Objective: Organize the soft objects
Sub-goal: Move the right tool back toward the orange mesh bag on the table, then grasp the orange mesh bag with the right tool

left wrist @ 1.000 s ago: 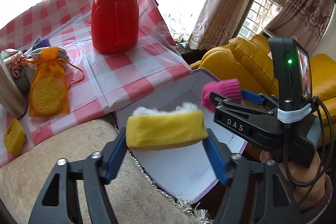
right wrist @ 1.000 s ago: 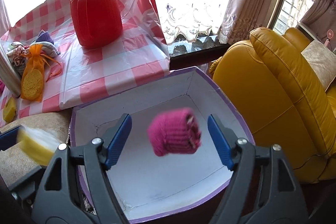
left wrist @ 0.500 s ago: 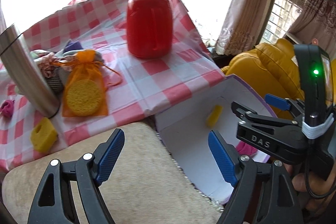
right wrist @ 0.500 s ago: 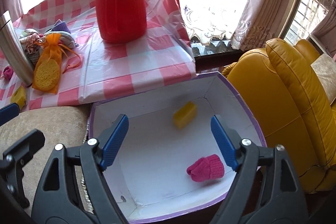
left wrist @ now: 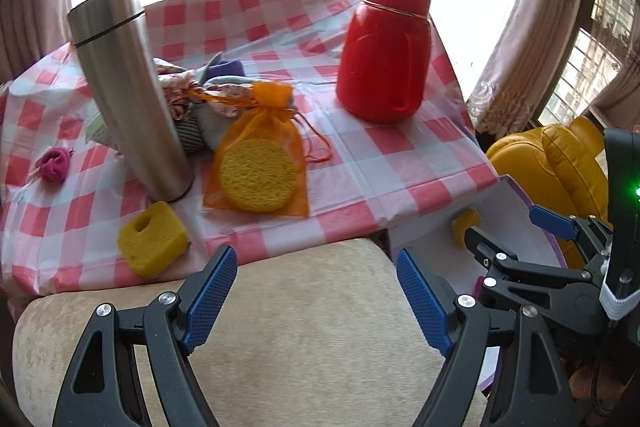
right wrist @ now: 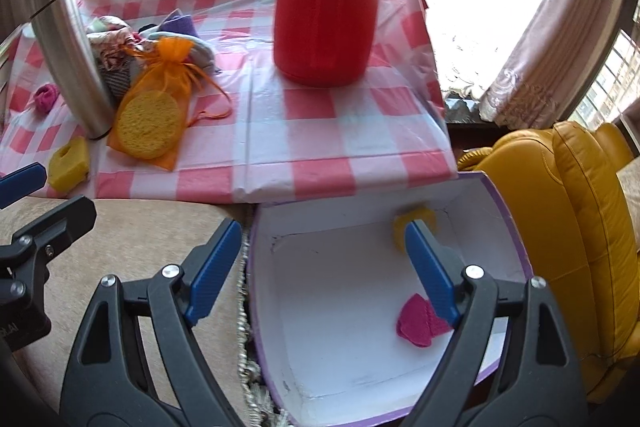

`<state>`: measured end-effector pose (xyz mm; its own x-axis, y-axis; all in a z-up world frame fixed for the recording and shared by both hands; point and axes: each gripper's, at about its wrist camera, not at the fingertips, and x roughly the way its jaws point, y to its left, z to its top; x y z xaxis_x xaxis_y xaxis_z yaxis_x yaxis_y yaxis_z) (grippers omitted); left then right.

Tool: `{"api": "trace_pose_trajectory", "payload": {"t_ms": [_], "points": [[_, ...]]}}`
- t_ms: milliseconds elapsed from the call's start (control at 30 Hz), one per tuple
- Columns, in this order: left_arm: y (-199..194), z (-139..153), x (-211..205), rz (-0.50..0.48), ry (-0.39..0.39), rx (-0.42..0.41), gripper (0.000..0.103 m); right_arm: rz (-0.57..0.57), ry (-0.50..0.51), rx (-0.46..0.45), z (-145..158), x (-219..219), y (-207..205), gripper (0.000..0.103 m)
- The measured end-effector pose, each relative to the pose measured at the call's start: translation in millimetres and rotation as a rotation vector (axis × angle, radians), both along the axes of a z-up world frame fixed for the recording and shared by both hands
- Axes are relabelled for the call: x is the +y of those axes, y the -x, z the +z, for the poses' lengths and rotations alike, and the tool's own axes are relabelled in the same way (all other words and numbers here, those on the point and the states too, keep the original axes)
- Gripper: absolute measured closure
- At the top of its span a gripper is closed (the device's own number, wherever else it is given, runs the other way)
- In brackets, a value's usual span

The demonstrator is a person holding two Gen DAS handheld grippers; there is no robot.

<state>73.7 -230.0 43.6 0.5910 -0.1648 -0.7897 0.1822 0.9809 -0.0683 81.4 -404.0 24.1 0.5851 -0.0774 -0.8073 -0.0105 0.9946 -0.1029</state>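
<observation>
Trouble from here sits mostly around the tall brushed-steel flask [left wrist: 128, 91] standing on the red-and-white checked tabletop [left wrist: 384, 155].

From the left wrist view, your left gripper [left wrist: 316, 295] hangs over the beige cushion [left wrist: 304, 347], jaws wide apart and holding nothing. The yellow sponge block with a hole [left wrist: 152, 239] lies near the tabletop's front edge, just beside the flask's base, and the small pink knitted roll [left wrist: 54, 165] lies on the flask's far side. Reach for either carelessly and a finger could clip the flask and topple it. The sheer orange drawstring pouch holding a round yellow sponge [left wrist: 258, 163] trails loose cords that could snag a jaw. The big red plastic jug [left wrist: 386, 47] stands well apart from these.

From the right wrist view, your right gripper [right wrist: 324, 271] hovers over the near edge of the white, purple-rimmed cardboard box [right wrist: 516, 227], jaws likewise apart and empty. A yellow sponge piece [right wrist: 414, 223] rests in the box's far corner and a pink knitted piece [right wrist: 416, 323] on its floor. The box looks tilted on the cushion beside the yellow leather armchair [right wrist: 580, 227]; press its rim and it may tip.
</observation>
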Motion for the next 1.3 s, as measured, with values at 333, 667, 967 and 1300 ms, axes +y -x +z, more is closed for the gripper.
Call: {"api": "trace_pose_trajectory", "payload": {"t_ms": [333,667,967,1300], "points": [[-16,-8,39,0.077,0.017,0.031,0.02,0.082,0.007,0.02,-3,43,-23,0.016],[-44,-27,114,0.207,0.087,0.131,0.018,0.164,-0.049,0.055,-17,70,-49,0.014],[-69,-53,148,0.204,0.097,0.257,0.018,0.241,-0.093,0.1,-29,96,-83,0.012],[-91,-76,138,0.164,0.045,0.305,0.018,0.295,-0.142,0.139,-41,125,-129,0.007]]}}
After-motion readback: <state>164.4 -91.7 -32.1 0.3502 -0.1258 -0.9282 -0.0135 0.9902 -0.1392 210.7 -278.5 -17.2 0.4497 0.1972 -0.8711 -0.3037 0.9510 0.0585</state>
